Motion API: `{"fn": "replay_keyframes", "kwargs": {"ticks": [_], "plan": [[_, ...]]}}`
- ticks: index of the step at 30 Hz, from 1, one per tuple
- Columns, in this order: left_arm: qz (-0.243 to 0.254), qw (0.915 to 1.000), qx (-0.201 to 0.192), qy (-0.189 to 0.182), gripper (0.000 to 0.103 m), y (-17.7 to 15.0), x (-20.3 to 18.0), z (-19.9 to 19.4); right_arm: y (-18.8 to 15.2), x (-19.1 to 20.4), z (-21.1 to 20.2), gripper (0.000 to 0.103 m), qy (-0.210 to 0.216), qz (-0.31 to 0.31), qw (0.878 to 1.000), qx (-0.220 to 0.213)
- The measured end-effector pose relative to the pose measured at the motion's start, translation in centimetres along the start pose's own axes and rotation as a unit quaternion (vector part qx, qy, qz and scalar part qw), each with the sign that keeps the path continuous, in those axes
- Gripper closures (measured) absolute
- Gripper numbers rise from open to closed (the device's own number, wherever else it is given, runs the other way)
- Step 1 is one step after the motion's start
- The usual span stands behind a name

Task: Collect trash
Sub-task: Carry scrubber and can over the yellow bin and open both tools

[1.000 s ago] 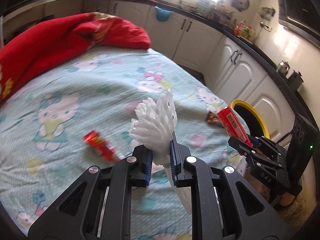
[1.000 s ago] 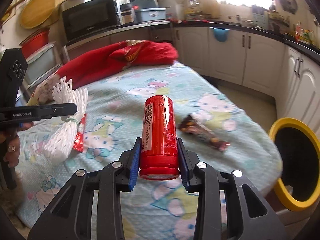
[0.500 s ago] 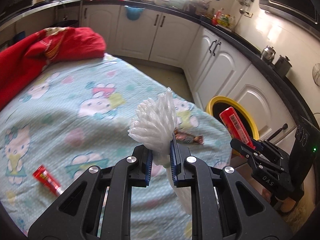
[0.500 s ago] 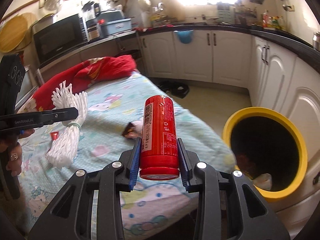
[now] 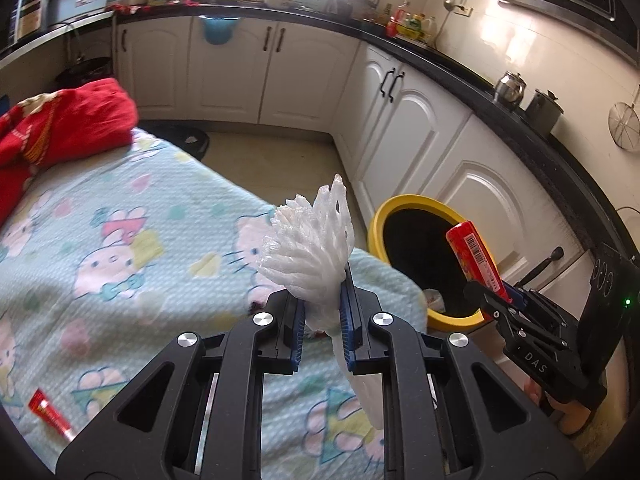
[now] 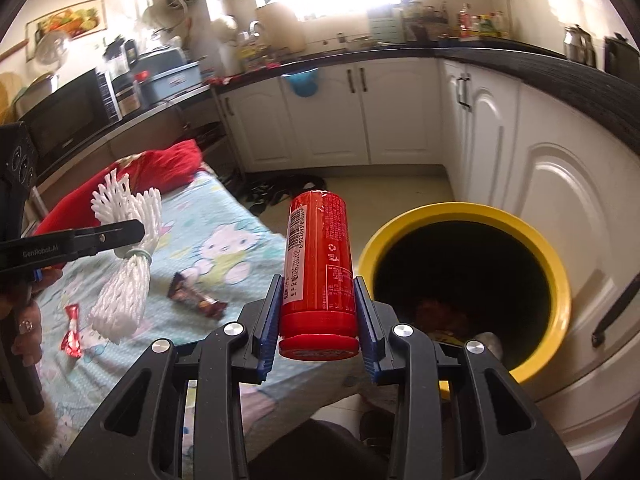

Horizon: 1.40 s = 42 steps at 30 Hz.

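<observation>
My left gripper (image 5: 322, 300) is shut on a white foam fruit net (image 5: 310, 244), held above the right edge of the cartoon-print blanket (image 5: 120, 248). In the right wrist view that foam net (image 6: 126, 256) hangs from the left gripper (image 6: 132, 231) at the left. My right gripper (image 6: 318, 304) is shut on a red cylindrical can (image 6: 318, 268), upright between the blue pads, just left of the yellow-rimmed bin (image 6: 460, 216). The left wrist view shows the red can (image 5: 476, 258) in front of the bin (image 5: 396, 208), which has trash at its bottom.
A brown snack wrapper (image 6: 196, 300) and a red candy wrapper (image 6: 72, 330) lie on the blanket, and a small red tube (image 5: 50, 412) lies near its front left. A red cloth (image 5: 60, 124) is heaped at the far end. White cabinets (image 5: 420, 120) curve behind the bin.
Both grippers have swung to the right across the bed toward the yellow bin, which now looms larger. Each still holds its item. The red cloth has slid away to the left.
</observation>
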<state>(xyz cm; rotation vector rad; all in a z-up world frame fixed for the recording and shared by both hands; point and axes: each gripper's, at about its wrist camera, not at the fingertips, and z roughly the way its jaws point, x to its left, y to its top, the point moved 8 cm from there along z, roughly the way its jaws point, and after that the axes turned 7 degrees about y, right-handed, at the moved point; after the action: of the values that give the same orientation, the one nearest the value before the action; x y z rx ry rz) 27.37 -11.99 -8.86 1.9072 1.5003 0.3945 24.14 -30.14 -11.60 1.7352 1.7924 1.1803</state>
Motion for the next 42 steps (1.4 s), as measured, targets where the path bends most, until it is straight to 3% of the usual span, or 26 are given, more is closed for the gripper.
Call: {"fn": "replay_keyframes", "kwargs": {"ticks": [22,42], "plan": [[0.057,0.9976,0.009,-0.038,0.093,3.2,-8.4,5.4,0.1,-8.1,-1.3,0.070,-0.097,0.073,0.992,-0.019],[0.094,0.9933,0.046,-0.050,0.093,5.3,-15.2,13.7,-3.0,-13.4,1.5,0.070,-0.132,0.139,0.981,0.013]]}}
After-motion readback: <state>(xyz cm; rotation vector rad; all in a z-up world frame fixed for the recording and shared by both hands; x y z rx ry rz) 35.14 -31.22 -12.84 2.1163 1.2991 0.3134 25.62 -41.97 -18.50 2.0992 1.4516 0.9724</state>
